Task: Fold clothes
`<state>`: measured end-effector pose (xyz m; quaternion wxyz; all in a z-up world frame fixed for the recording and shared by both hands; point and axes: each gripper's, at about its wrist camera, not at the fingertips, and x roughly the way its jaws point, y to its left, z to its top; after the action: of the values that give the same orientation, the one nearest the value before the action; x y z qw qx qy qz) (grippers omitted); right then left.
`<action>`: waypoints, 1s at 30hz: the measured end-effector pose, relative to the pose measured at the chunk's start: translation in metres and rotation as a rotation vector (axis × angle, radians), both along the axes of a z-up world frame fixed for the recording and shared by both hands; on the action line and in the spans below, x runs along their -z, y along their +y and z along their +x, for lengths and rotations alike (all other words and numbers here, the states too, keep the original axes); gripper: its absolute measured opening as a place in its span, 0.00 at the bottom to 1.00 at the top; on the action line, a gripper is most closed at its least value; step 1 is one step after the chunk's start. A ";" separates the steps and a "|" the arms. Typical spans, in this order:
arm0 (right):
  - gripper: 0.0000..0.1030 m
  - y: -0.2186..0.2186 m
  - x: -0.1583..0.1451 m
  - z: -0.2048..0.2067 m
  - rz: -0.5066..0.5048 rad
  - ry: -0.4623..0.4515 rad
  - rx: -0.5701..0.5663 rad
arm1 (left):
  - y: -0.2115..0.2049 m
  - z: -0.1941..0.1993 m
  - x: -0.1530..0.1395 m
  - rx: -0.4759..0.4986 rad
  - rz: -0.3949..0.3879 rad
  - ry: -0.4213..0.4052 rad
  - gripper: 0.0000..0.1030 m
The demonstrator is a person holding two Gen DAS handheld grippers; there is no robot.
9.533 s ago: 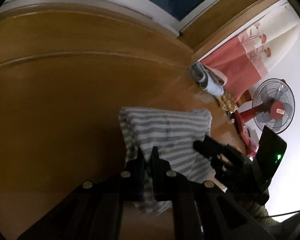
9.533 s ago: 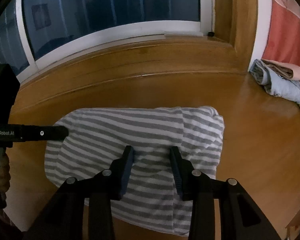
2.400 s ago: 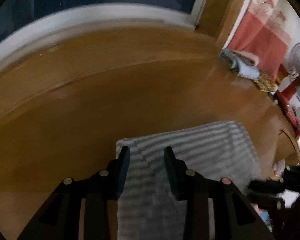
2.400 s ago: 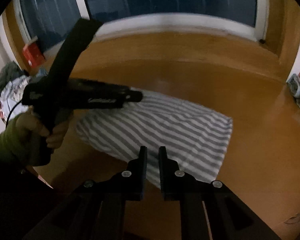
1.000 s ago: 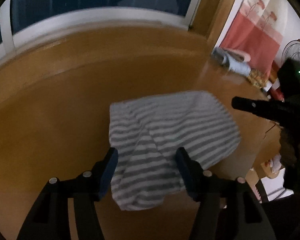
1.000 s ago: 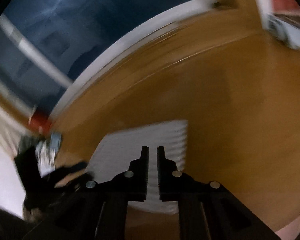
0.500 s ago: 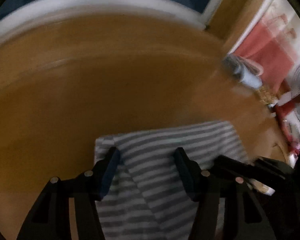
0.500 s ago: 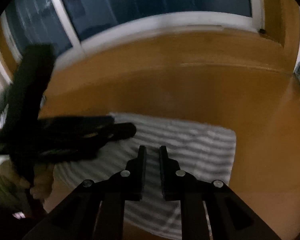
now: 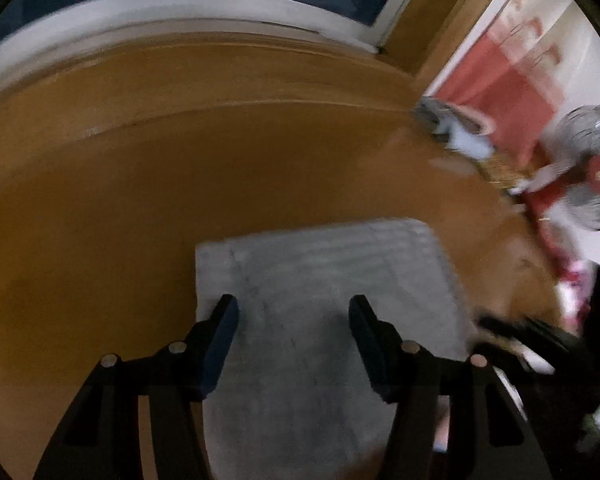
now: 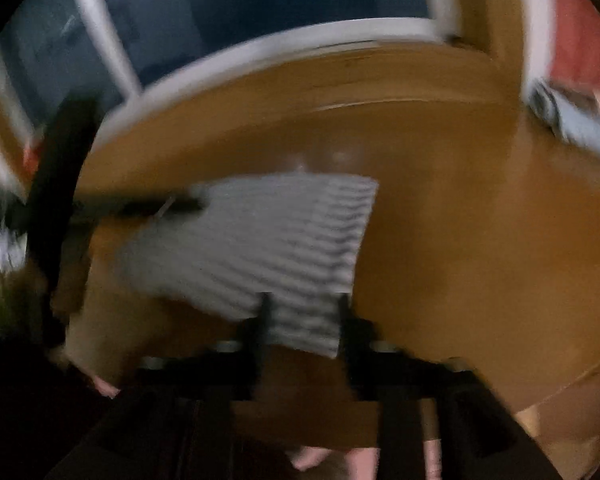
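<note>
**A:** Starting on my left — my left gripper (image 9: 292, 320) has its jaws opening, spread wide over the near left part of the grey-and-white striped folded garment (image 9: 320, 300). The cloth shows between the blue pads (image 9: 220, 340), but they don't press on it, so I hold nothing there.

**B:** And where does the garment lie?

**A:** Flat on the glossy brown wooden table (image 9: 140, 200), towards the near edge, below the white-framed dark window (image 9: 180, 8). Well apart from it, at the far right corner, sits a bundle of pale blue and pink folded clothes (image 9: 456, 132).

**B:** What worries you?

**A:** Everything is smeared with motion, so I judge both hands are travelling fast. If I come down blind on the left, I could catch only the top layer and drag the fold open.

**B:** And the right?

**A:** My right gripper (image 10: 304, 312) has its jaws opening too, with the near right corner of the garment between them — no grip that I can see. That corner looks close to the table's near edge. A careless sweep could push the cloth off, I think.

**B:** Anything else?

**A:** In the right wrist view my left gripper (image 10: 180, 204) reaches over the garment's far left side — the two tools could knock together if both close in on it.
</note>
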<state>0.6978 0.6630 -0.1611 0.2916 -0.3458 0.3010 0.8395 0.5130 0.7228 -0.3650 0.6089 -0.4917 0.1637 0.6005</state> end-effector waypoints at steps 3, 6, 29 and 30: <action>0.62 0.012 0.000 0.003 -0.075 0.047 0.088 | -0.028 -0.001 -0.007 0.012 0.023 -0.041 0.77; 0.62 0.017 0.006 -0.003 -0.152 0.072 0.083 | -0.041 0.006 -0.004 0.064 0.009 0.008 0.79; 0.30 0.013 0.014 0.009 -0.068 0.006 0.020 | -0.011 0.035 0.007 0.066 0.015 0.081 0.70; 0.29 0.018 0.014 0.015 -0.067 0.006 0.018 | -0.004 0.042 0.006 0.062 0.015 0.085 0.70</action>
<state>0.7132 0.6814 -0.1753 0.2863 -0.3502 0.3328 0.8274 0.5547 0.7191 -0.3708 0.6231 -0.4559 0.2001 0.6032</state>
